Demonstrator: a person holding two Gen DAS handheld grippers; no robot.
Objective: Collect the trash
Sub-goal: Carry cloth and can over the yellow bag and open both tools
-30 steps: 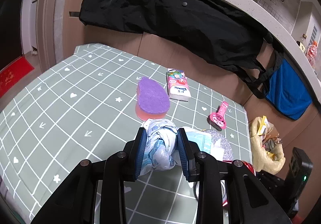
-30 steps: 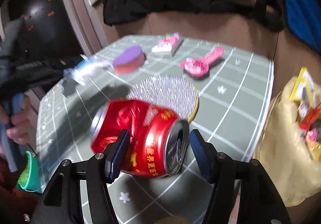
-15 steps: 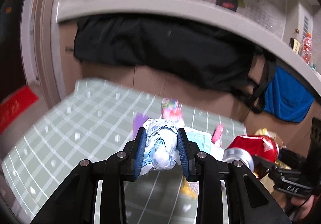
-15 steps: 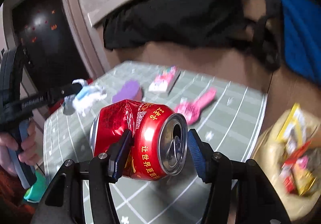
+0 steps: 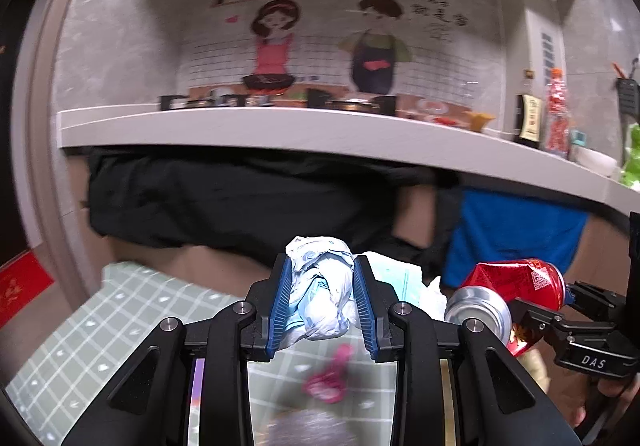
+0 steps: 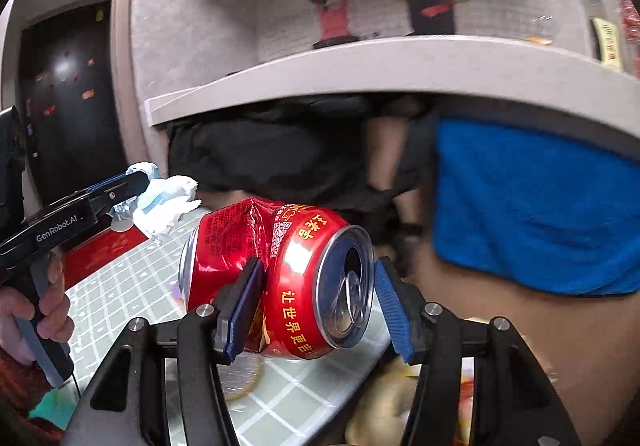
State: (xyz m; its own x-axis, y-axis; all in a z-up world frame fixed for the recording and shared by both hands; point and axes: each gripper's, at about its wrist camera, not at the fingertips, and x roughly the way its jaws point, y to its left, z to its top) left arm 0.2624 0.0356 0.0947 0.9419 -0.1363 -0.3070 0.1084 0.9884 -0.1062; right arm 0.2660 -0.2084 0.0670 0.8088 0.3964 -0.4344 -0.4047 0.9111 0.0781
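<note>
**A:** Above the checked table (image 5: pixel 132 310), your left gripper (image 5: pixel 322 300) is clenched on the wad (image 5: pixel 320 298) of pale blue and white wrapper. Both blue pads press into its sides, and loose paper spills out to the right of the jaws. You hold it clear of the cloth, I'd say so it can travel without dragging.

**B:** And the right one?

**A:** Your right gripper (image 6: pixel 316 306) grasps the can (image 6: pixel 280 282). Its left pad sits in the crease where the red wall has buckled, and its right pad stands at the rim of the opened end. Gripping at the dent probably keeps the can from rolling out.

**B:** Which way does the can point?

**A:** Its long axis lies nearly level and crosswise to the fingers. The opened top with the pull tab faces right and toward the camera; the base points left and away. From your left camera you see that silver base turned toward you.

**B:** Where does it all go?

**A:** Likely into the yellow bag (image 6: pixel 384 406) low under your right gripper, though that corner is blurred and I can't be sure of its mouth. A pink brush (image 5: pixel 328 378) and a silvery pad (image 5: pixel 308 428) lie on the table below; they look like keepers, not trash.
</note>
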